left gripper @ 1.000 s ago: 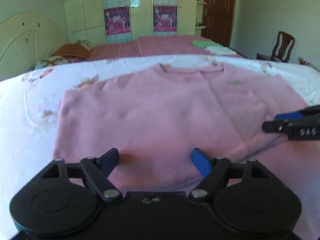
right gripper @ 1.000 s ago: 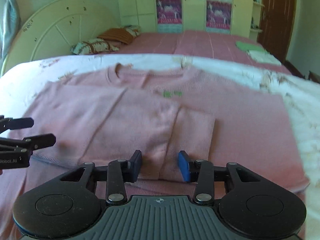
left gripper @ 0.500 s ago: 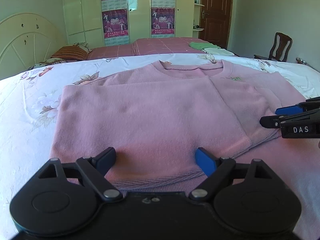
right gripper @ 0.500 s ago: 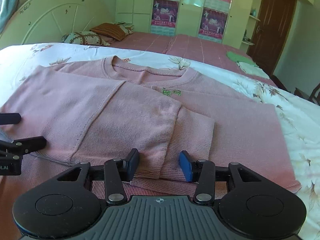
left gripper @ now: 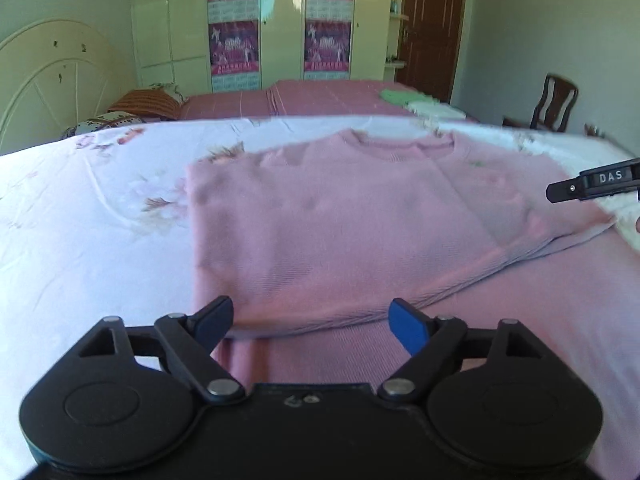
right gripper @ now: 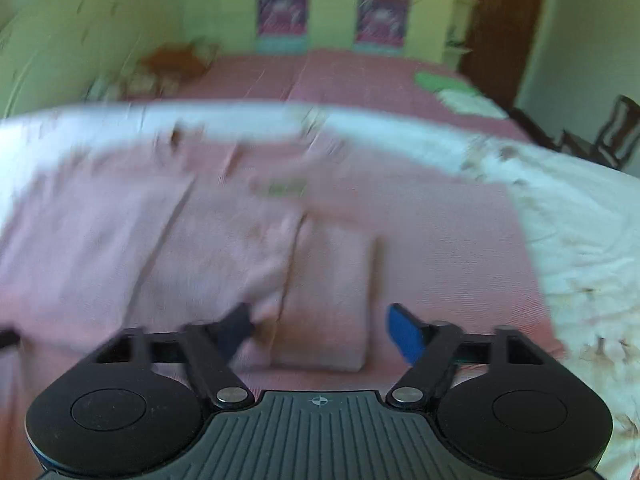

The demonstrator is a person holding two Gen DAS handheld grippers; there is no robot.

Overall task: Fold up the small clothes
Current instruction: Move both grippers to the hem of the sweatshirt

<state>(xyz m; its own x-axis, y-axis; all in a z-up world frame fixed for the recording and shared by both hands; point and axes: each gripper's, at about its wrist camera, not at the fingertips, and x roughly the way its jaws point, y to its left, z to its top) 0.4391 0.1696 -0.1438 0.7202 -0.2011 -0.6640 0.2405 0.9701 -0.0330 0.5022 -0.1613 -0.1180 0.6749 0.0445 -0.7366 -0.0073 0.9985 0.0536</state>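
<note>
Pink sweater (left gripper: pixel 360 232) lies flat on the bed (left gripper: pixel 80 232), one side folded in — soft, light, floppy knit, best pinched at hem corners; left gripper (left gripper: pixel 310 318) and right gripper (right gripper: pixel 320 328) fingers wide, holding nothing.

The only text that reads clearly is "DAS", in pale capitals on the black body of the right gripper (left gripper: pixel 592 182), which enters at the right edge of the left wrist view.

On the wardrobe doors at the top centre of that view hang posters (left gripper: pixel 234 46) with calendar-like grids beneath their pictures; the print is too small and soft to read.

A small green mark (right gripper: pixel 286 189) sits on the chest of the pink sweater (right gripper: pixel 332 280) in the right wrist view, too blurred to tell whether it is lettering.

A small crosshair symbol (right gripper: pixel 319 401) is moulded on that gripper's ribbed housing.
</note>
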